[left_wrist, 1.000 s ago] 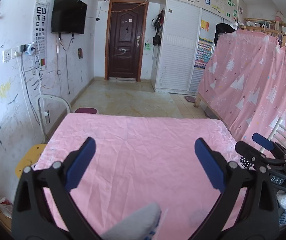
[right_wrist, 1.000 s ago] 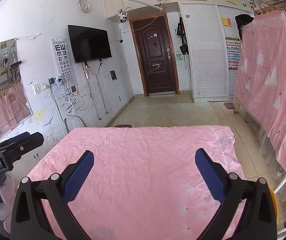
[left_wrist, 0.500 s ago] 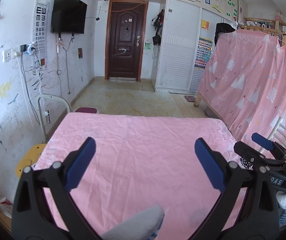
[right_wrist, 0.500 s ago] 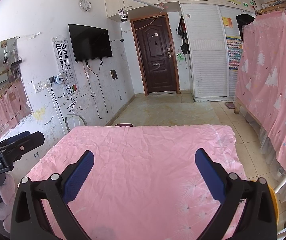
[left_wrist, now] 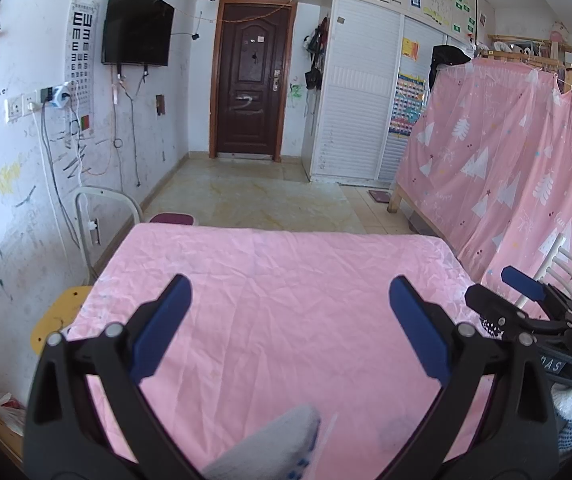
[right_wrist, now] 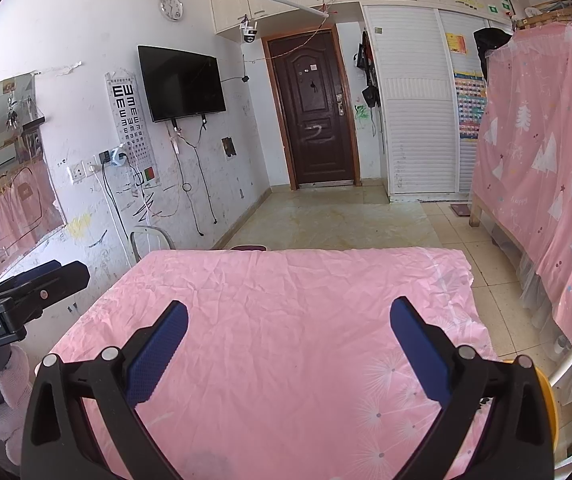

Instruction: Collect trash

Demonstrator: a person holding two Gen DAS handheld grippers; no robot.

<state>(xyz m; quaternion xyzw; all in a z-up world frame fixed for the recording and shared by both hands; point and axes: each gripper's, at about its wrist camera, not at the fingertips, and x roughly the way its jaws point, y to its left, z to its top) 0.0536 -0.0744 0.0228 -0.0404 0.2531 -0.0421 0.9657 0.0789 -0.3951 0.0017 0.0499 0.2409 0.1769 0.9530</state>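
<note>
Hovering over the pink-clothed table (left_wrist: pixel 286 300), left tongs (left_wrist: pixel 288 308) released, blue pads (left_wrist: pixel 162 320) spread wide, nothing between them; right tongs (right_wrist: pixel 288 328) likewise released and empty above the same cloth; right tongs also show at 3 o'clock in the left view; a grey gloved fingertip (left_wrist: pixel 270 452) at 6 o'clock; trash: only a crumpled plastic bag (left_wrist: pixel 0 410) at 8 o'clock, off the table edge; dark door (right_wrist: pixel 314 112) at 12 o'clock.

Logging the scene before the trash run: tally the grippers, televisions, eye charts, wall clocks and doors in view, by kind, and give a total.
Grippers: 2 (left gripper, right gripper)
Television: 1
Eye chart: 1
Wall clock: 1
Door: 1
Total: 6
</note>
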